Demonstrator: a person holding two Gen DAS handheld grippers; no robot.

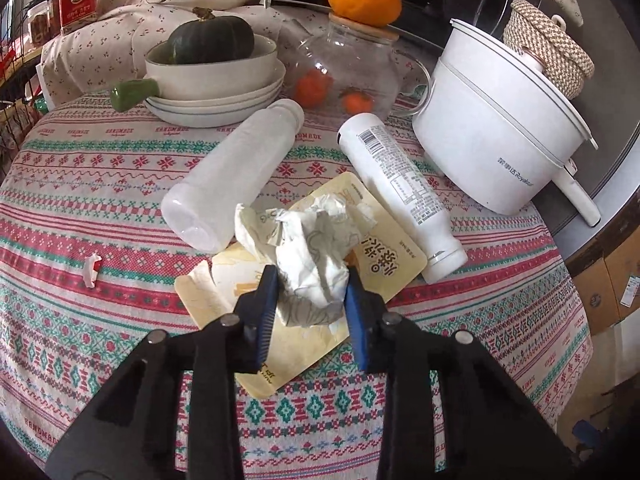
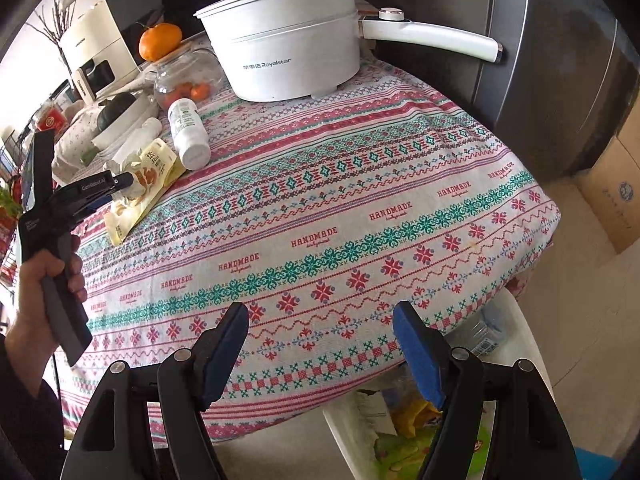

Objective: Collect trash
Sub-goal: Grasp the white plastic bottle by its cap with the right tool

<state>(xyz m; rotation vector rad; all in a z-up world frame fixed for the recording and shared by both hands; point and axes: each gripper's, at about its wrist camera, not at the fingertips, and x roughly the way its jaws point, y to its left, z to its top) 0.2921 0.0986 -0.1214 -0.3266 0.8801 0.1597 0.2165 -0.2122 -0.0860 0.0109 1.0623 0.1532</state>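
Note:
A crumpled white paper wad (image 1: 312, 256) lies on a yellow snack pouch (image 1: 392, 256) on the patterned tablecloth. My left gripper (image 1: 312, 298) is shut on the wad, a blue pad pressed on each side. Behind it lie a frosted empty bottle (image 1: 232, 172) and a white labelled bottle (image 1: 400, 188). A tiny paper scrap (image 1: 91, 270) sits at the left. My right gripper (image 2: 320, 344) stands open and empty over the table's front edge, above a white trash bin (image 2: 532, 340) holding wrappers. The right wrist view shows a hand (image 2: 44, 284) holding the left gripper (image 2: 120, 188) at the pouch (image 2: 152, 176).
A white electric pot (image 1: 492, 148) with a long handle stands at the back right. A glass teapot (image 1: 348, 76) topped by an orange, and a bowl (image 1: 212, 68) with a squash on stacked plates, stand behind the trash. A fridge (image 2: 552, 80) and cardboard box (image 2: 616, 196) flank the table.

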